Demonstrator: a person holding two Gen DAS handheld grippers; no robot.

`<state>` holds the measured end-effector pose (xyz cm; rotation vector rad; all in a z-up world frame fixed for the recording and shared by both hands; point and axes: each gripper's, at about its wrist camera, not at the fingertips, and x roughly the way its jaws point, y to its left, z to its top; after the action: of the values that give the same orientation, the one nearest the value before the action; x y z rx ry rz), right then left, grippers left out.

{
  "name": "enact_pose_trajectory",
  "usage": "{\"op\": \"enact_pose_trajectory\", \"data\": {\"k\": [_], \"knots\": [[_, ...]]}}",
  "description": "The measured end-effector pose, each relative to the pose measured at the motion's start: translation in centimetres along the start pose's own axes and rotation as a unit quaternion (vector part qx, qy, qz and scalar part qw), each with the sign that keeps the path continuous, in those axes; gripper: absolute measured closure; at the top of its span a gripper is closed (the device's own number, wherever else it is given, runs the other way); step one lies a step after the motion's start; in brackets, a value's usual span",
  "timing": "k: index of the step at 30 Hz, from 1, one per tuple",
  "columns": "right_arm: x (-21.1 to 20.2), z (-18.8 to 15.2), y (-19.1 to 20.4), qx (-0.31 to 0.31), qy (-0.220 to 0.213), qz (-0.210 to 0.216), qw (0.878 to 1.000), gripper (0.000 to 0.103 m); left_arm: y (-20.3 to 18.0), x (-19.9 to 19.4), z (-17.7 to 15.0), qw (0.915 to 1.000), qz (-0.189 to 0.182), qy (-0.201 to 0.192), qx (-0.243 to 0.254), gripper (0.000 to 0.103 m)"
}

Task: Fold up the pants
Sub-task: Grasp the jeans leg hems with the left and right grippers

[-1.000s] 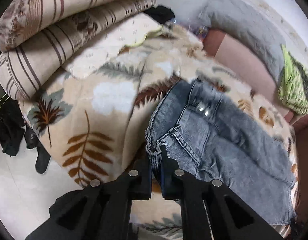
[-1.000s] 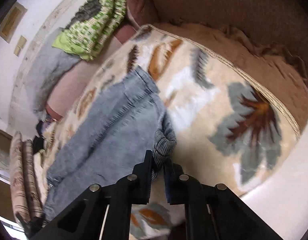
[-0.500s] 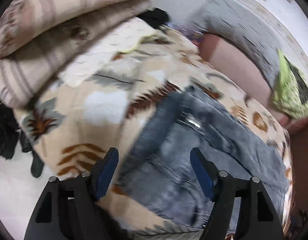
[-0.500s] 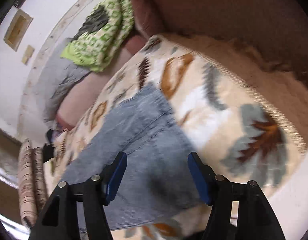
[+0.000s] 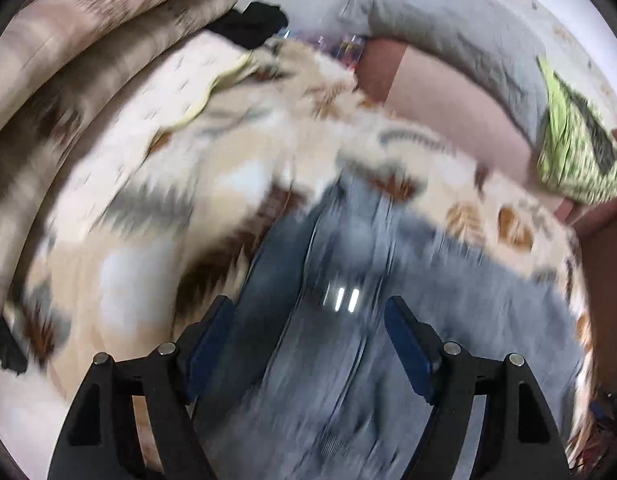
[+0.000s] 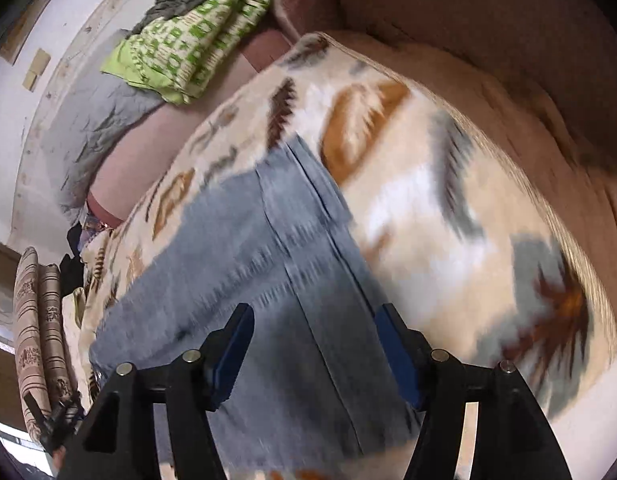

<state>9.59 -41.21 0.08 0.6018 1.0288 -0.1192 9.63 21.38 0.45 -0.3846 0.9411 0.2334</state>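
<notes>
Grey-blue denim pants (image 5: 348, 344) lie folded flat on a leaf-patterned blanket (image 5: 156, 216). In the left wrist view my left gripper (image 5: 308, 312) is open and empty just above the waistband end, where two metal buttons glint. In the right wrist view the pants (image 6: 244, 280) run from the lower middle up toward the centre. My right gripper (image 6: 314, 320) is open and empty over the hem end. Both views are motion-blurred.
Striped rolled bedding (image 5: 68, 40) is stacked at the left. A grey pillow (image 5: 448, 20) and a green patterned cloth (image 5: 576, 160) lie along the far wall. Brown bedding (image 6: 508, 80) borders the blanket on the right. A black garment (image 5: 252, 24) lies at the back.
Both grippers have let go of the pants and opened wide. The pants have dropped flat onto the blanket, and both grippers have moved forward over them.
</notes>
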Motion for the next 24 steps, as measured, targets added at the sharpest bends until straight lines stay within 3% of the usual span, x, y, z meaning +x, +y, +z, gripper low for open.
{"op": "enact_pose_trajectory", "data": {"k": [5, 9, 14, 17, 19, 20, 21, 22, 23, 24], "knots": [[3.3, 7.6, 1.5, -0.01, 0.012, 0.001, 1.0, 0.036, -1.1, 6.4, 6.3, 0.9975, -0.042, 0.057, 0.0, 0.025], [7.6, 11.6, 2.7, -0.023, 0.032, -0.021, 0.999, 0.036, -2.4, 11.4, 8.4, 0.9957, -0.029, 0.086, 0.018, 0.025], [13.6, 14.0, 3.6, -0.039, 0.064, -0.036, 0.997, 0.036, -1.8, 14.8, 9.8, 0.9914, -0.05, 0.12, -0.019, 0.037], [16.0, 14.2, 3.8, -0.048, 0.078, -0.048, 0.995, 0.036, -1.9, 16.3, 10.6, 0.9902, -0.051, 0.128, -0.025, 0.037], [17.5, 13.8, 3.7, -0.056, 0.091, -0.066, 0.992, 0.042, -2.0, 17.3, 10.8, 0.9889, -0.047, 0.138, -0.027, 0.037], [17.7, 13.7, 3.8, -0.062, 0.087, -0.07, 0.992, 0.044, -2.0, 17.9, 10.8, 0.9879, -0.045, 0.146, -0.029, 0.042], [17.7, 13.7, 3.8, -0.065, 0.087, -0.074, 0.991, 0.047, -2.0, 18.4, 10.9, 0.9872, -0.043, 0.151, -0.029, 0.055], [17.6, 13.8, 3.9, -0.07, 0.087, -0.082, 0.99, 0.056, -2.1, 18.6, 10.9, 0.9878, -0.03, 0.15, -0.026, 0.062], [17.5, 13.9, 3.9, -0.071, 0.086, -0.085, 0.99, 0.061, -2.2, 18.7, 11.0, 0.9886, -0.02, 0.147, -0.022, 0.076], [17.4, 13.9, 3.8, -0.07, 0.088, -0.084, 0.99, 0.066, -2.2, 18.6, 11.0, 0.9891, -0.019, 0.144, -0.021, 0.081]]}}
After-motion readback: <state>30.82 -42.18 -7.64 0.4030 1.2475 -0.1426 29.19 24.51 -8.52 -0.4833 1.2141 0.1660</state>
